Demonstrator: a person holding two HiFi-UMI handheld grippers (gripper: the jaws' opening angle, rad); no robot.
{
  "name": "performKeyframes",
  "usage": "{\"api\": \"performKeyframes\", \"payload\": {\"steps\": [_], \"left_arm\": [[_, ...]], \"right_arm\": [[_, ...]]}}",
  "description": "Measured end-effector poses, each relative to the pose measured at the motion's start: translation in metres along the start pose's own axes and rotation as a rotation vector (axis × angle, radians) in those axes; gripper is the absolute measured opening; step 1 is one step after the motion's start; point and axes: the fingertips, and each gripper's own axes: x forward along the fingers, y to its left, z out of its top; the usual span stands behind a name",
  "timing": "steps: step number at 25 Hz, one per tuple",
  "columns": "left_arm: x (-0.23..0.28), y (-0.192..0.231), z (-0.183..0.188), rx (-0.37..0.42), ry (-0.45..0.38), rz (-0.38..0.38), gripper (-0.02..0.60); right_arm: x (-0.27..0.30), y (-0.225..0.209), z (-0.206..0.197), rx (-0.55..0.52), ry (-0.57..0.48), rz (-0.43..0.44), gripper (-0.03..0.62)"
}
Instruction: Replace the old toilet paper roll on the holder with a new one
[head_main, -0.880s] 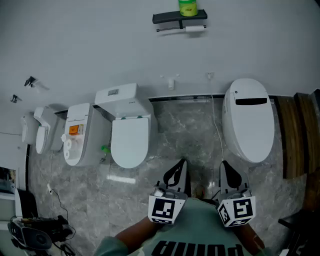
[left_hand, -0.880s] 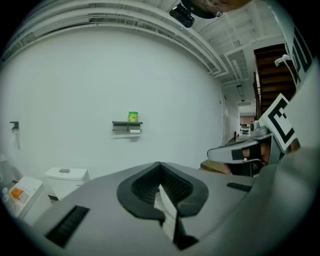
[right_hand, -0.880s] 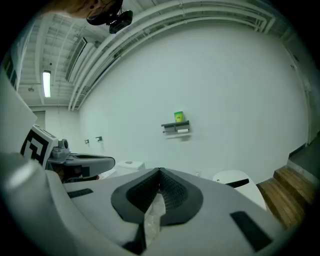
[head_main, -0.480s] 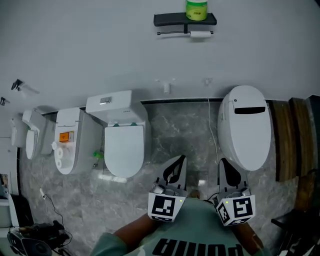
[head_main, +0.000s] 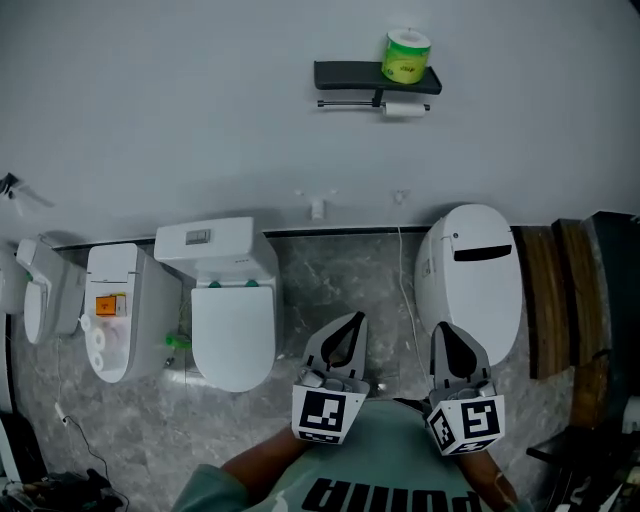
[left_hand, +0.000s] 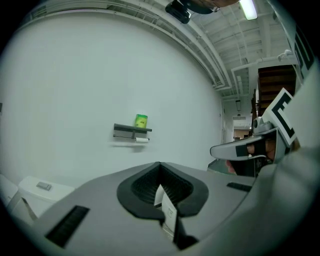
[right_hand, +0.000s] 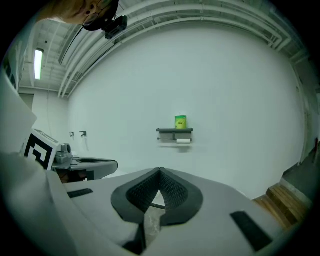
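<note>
The small old roll (head_main: 404, 108) hangs under the wall shelf (head_main: 345, 75) with the green-wrapped new roll (head_main: 406, 55) standing on top, both probably light, soft and crushable, best gripped gently across the sides, while left gripper (head_main: 350, 328) and right gripper (head_main: 447, 338), far off, show fingers (right_hand: 215, 200) clenched on nothing.

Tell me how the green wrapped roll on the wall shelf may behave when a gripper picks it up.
The green wrapped roll stands upright on the dark shelf, so it probably will not roll unless tipped. It looks like paper in a printed wrapper: likely light, squashy under jaws, perhaps slippery.
</note>
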Motion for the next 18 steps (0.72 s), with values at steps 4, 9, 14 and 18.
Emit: {"api": "performKeyframes", "payload": {"steps": [4, 9, 14, 18], "left_arm": [[0.002, 0.020, 0.007, 0.006, 0.002, 0.003, 0.003], [0.004, 0.039, 0.009, -0.004, -0.012, 0.041, 0.004], [0.011, 0.050, 0.007, 0.003, 0.019, 0.069, 0.003], [0.023, 0.067, 0.011, 0.012, -0.003, 0.132, 0.003]], "right_arm": [[0.019, 0.011, 0.008, -0.007, -0.007, 0.009, 0.000], [0.038, 0.020, 0.016, -0.016, -0.011, 0.041, 0.002], [0.060, 0.017, 0.014, -0.005, -0.010, 0.074, 0.000], [0.084, 0.011, 0.018, 0.001, -0.018, 0.119, 0.000]]}}
